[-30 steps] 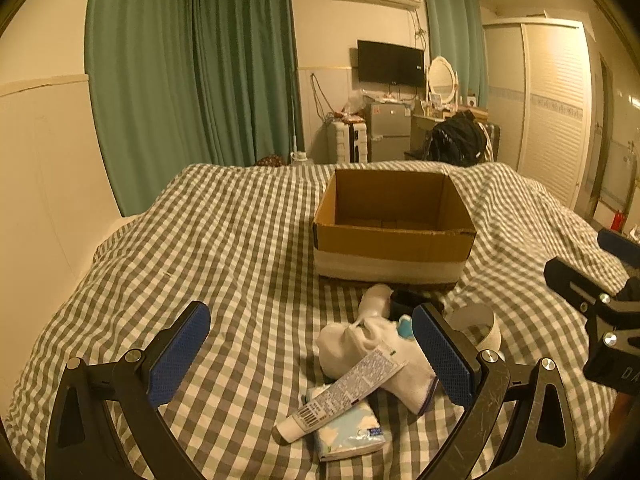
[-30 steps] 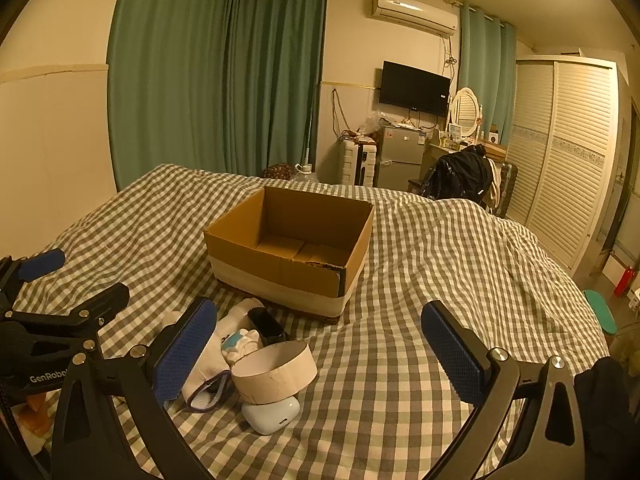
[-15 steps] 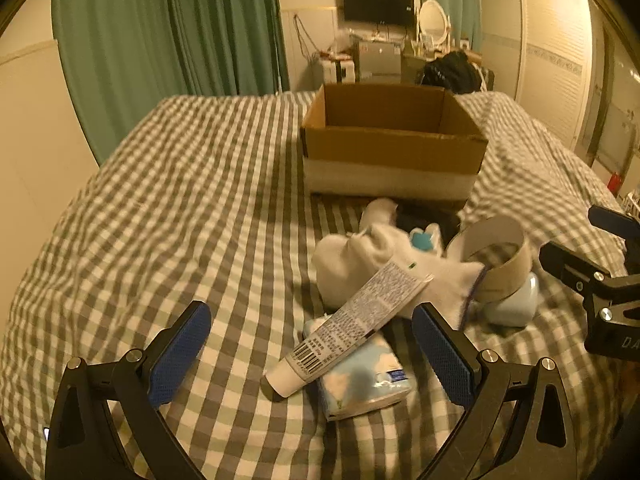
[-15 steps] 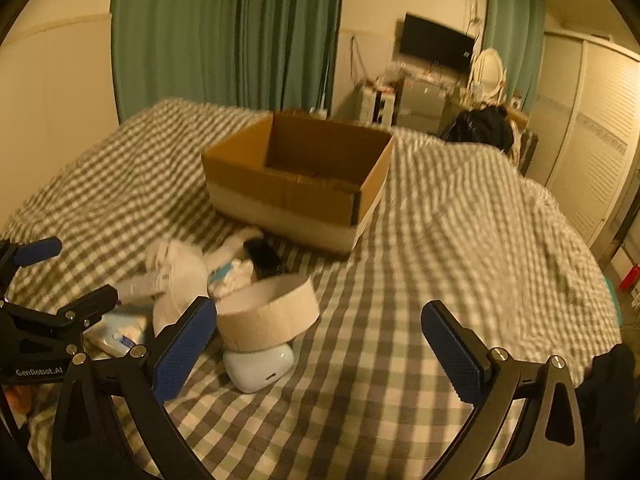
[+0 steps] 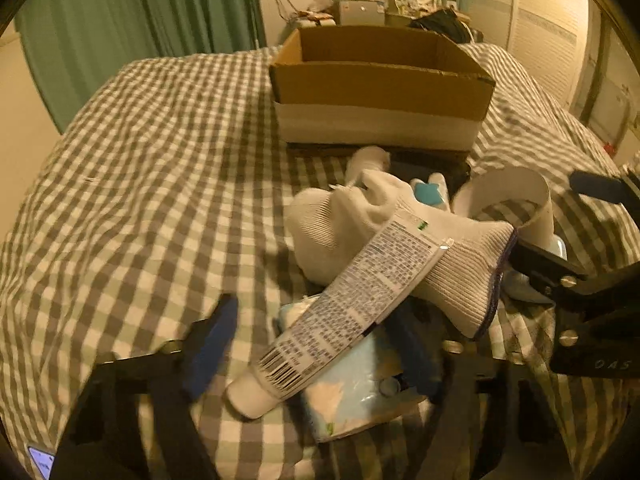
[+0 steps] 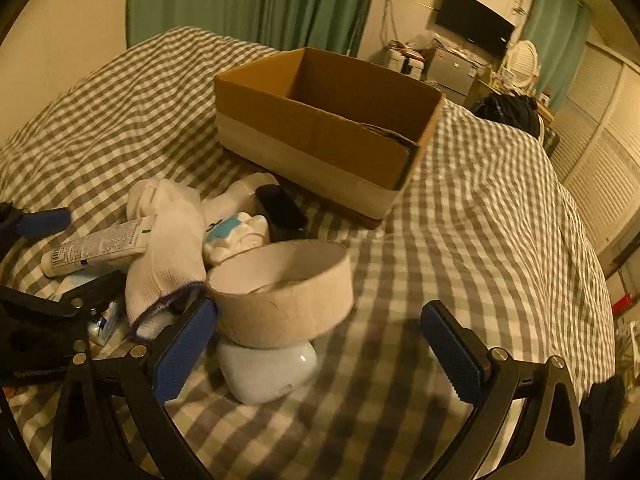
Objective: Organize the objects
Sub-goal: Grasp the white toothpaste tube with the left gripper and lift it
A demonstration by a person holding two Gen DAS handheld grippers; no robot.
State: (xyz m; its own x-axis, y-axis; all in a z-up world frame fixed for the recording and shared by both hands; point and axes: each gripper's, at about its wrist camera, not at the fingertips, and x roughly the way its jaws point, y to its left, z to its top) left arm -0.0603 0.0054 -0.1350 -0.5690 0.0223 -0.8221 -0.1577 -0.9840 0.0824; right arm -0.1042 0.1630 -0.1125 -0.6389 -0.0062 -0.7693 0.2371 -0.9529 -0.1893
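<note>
A pile lies on the checked bed in front of an open cardboard box (image 5: 380, 80) (image 6: 316, 128). A white tube (image 5: 340, 312) (image 6: 96, 246) lies across a white sock (image 5: 400, 236) (image 6: 168, 256) and a blue tissue pack (image 5: 360, 384). My left gripper (image 5: 316, 344) is open, its blue pads on either side of the tube and pack. A cardboard tape ring (image 6: 280, 284) (image 5: 508, 196) rests on a white case (image 6: 268, 372). My right gripper (image 6: 316, 356) is open around the ring and case.
A small white and teal toy (image 6: 240, 236) and a black object (image 6: 280, 212) lie between the pile and the box. Green curtains, a TV, a fridge and a wardrobe stand beyond the bed. The bed drops off on the right.
Both grippers have moved down and forward into the pile. The left pads have drawn closer together around the tube and tissue pack. The right pads now flank the tape ring and case.
</note>
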